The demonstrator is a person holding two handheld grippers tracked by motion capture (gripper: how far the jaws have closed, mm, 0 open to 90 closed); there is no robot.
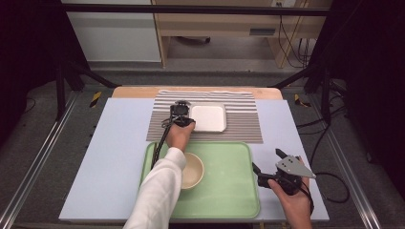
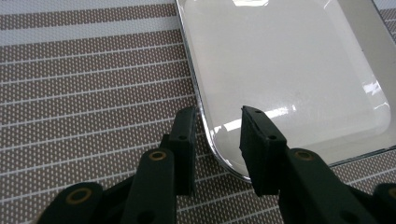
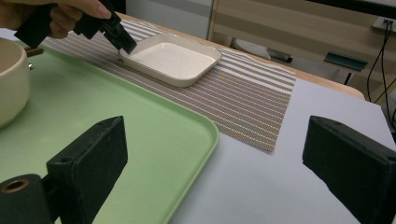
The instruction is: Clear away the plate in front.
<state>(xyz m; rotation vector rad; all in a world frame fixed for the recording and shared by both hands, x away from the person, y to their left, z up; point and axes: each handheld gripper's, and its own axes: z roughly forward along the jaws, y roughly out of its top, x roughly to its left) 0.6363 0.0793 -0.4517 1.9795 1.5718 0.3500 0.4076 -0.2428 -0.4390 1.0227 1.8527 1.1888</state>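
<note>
The near left part of the beige bowl (image 1: 193, 171) is hidden in the high view by the person's white sleeve (image 1: 157, 193), and in the right gripper view the bowl is cut off at the left edge. No writing or label can be read on anything. The left gripper (image 2: 218, 140) is stretched forward over the green tray (image 1: 229, 191) to the white square dish (image 1: 208, 117), which lies on the striped placemat (image 1: 239, 121) at the far side of the tabletop (image 1: 110, 157). Its jaws are set astride the dish's left rim, one outside and one inside, with a gap seen between them and the rim. The right gripper (image 1: 265, 165) is held low beside the tray's right edge, its jaws spread wide and nothing between them.
</note>
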